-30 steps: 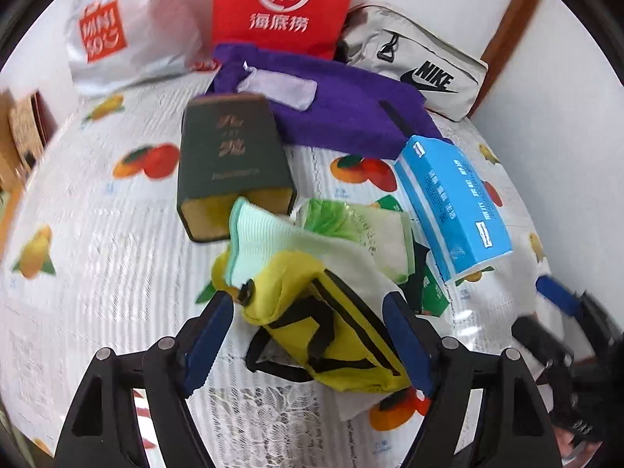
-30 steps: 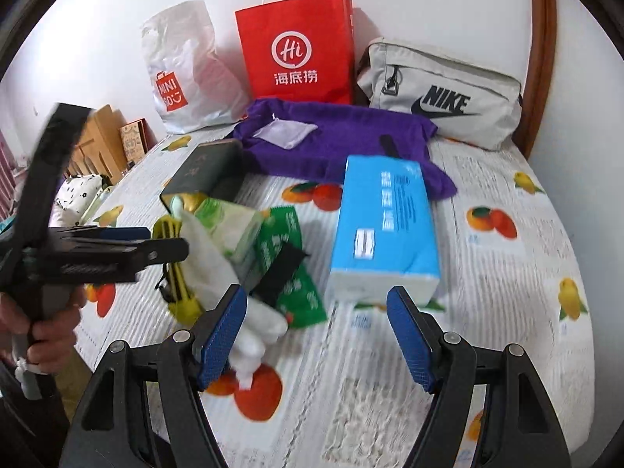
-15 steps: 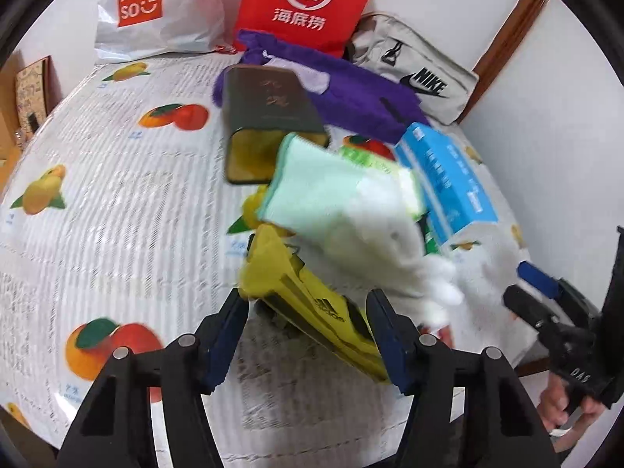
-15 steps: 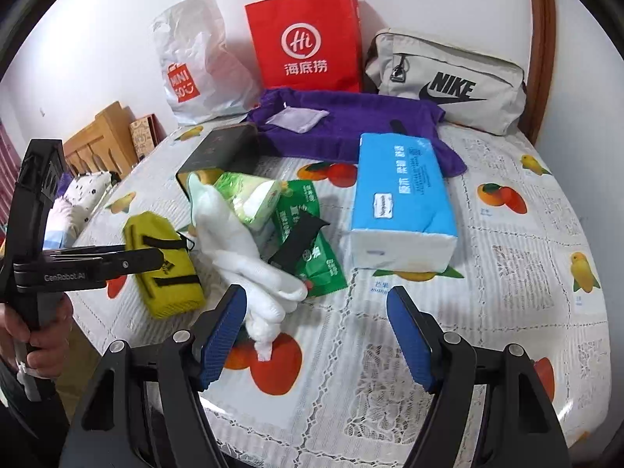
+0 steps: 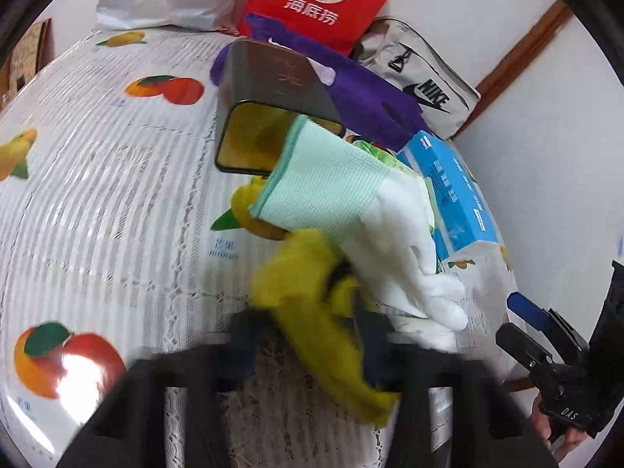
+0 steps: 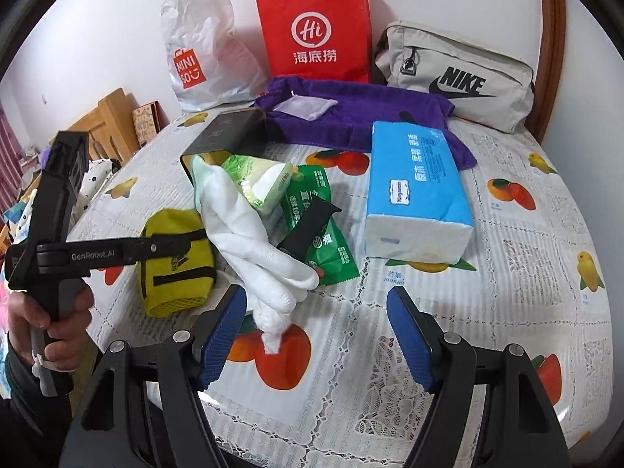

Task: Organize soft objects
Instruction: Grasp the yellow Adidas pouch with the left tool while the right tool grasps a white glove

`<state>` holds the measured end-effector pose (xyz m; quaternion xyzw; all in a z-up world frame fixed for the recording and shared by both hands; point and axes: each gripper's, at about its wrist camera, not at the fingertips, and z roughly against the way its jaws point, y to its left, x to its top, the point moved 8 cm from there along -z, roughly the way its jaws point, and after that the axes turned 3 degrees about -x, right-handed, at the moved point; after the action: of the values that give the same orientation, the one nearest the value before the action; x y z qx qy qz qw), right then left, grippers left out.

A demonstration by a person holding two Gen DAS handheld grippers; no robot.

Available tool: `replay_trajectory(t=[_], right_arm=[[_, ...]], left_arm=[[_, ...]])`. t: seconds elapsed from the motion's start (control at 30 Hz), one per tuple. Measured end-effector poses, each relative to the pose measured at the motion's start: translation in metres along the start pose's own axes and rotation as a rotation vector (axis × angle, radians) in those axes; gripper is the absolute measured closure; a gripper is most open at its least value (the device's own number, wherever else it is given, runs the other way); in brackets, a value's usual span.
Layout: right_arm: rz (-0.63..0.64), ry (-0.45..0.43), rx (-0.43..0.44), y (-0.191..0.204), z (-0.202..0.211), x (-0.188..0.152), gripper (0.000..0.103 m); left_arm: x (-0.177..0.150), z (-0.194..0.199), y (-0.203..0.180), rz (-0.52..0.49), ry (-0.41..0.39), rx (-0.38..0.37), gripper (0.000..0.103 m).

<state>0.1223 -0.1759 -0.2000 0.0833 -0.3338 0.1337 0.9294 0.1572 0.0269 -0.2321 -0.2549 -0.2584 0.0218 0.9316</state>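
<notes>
A yellow pouch with black straps (image 6: 175, 261) sits near the table's left front edge, and my left gripper (image 5: 312, 331) is shut on it; that view is blurred. The left gripper also shows in the right wrist view (image 6: 171, 242). A white glove with a green cuff (image 5: 351, 210) lies over the pile beside the pouch; it shows in the right wrist view too (image 6: 249, 234). My right gripper (image 6: 316, 335) is open and empty, just in front of the glove's fingertips. A blue tissue pack (image 6: 413, 191) lies to the right.
A green wipes packet (image 6: 319, 222), a light green tissue packet (image 6: 261, 179) and a dark box (image 6: 226, 132) lie in the pile. A purple towel (image 6: 358, 113), a red paper bag (image 6: 316, 35), a white Miniso bag (image 6: 202, 46) and a grey Nike bag (image 6: 456, 74) stand behind.
My left gripper closed on the yellow pouch and pulled it left and forward, out from under the glove. The right gripper drew back a little and stayed open.
</notes>
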Motion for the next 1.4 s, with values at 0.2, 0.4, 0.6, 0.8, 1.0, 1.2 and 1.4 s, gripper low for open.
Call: replay_trajectory(t=[0.2,0.4,0.6,0.8,1.0,1.2,1.4], right_arm=[[-0.013,-0.002,0.021,0.002,-0.005,0.002,0.029],[0.029,-0.021,0.074,0.023,-0.015,0.014,0.029],[0.122,-0.03,0.114,0.057,-0.04,0.031,0.029],[0.208,0.022,0.075,0.08,-0.076,0.032,0.076],[0.209,-0.057,0.153,0.088,-0.058,0.036,0.09],[0.163,-0.155,0.165,0.072,-0.013,0.046,0.09],[0.111,-0.159,0.046,0.02,0.018,0.029,0.09]], left_arm=[[0.003,0.022,0.004,-0.017,-0.049,-0.019,0.088],[0.009,0.035,0.028,-0.018,-0.076,0.095,0.088],[0.006,0.028,0.043,0.024,-0.051,0.064,0.087],[0.003,0.026,0.049,0.034,-0.04,0.062,0.081],[0.003,0.021,0.05,0.051,-0.047,0.031,0.078],[0.003,0.02,0.046,0.051,-0.051,0.013,0.066],[0.003,0.017,0.035,0.027,-0.075,0.007,0.047]])
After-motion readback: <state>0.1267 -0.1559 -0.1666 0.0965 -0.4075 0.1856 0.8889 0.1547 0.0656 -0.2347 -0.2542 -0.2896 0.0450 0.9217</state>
